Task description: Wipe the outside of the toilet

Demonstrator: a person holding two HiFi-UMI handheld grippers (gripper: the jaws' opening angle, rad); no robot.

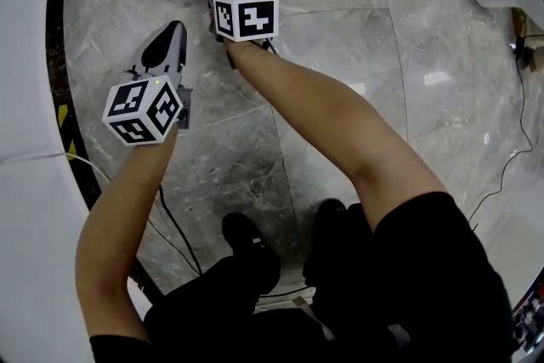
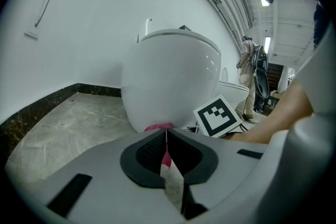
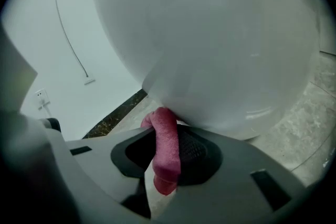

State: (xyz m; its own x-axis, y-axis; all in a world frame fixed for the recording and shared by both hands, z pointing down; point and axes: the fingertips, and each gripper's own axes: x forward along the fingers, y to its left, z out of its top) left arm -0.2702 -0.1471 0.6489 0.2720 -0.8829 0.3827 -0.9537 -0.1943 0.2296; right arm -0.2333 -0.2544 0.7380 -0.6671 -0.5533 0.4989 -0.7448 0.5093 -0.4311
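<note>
Closest to the camera are the person's black shoes (image 1: 252, 239) on the grey stone floor (image 1: 357, 55), with a thin black cable (image 1: 172, 225) lying beside them.

A little farther out is the left gripper (image 2: 167, 150). Its two jaws are pressed together with nothing between them, and it hangs over the floor, apart from the bowl. It has no job right now.

Past it is the right gripper (image 3: 168, 159), low down by the floor. Its jaws are pinching a pink cloth (image 3: 165, 136). The cloth runs up between the black pads, and its top end pokes out in front and touches the underside of the white toilet (image 3: 220, 44), down where the bowl curves in.

The cloth looks soft, fluffy and very light (it bends and bunches up like a little towel). I think it will squash flat when pushed and could slip out if the pinch is weak. The best place to hold it is around its middle, as it is held now, so a fat bit sticks out to do the rubbing.

The toilet looks hard, smooth and shiny, so the cloth should slide over it easily. It is big and heavy and sits on the floor, so nobody needs to hold it. Only the cloth should press on it, not the hard jaws.

Farthest away is the white wall (image 2: 79, 34).
</note>
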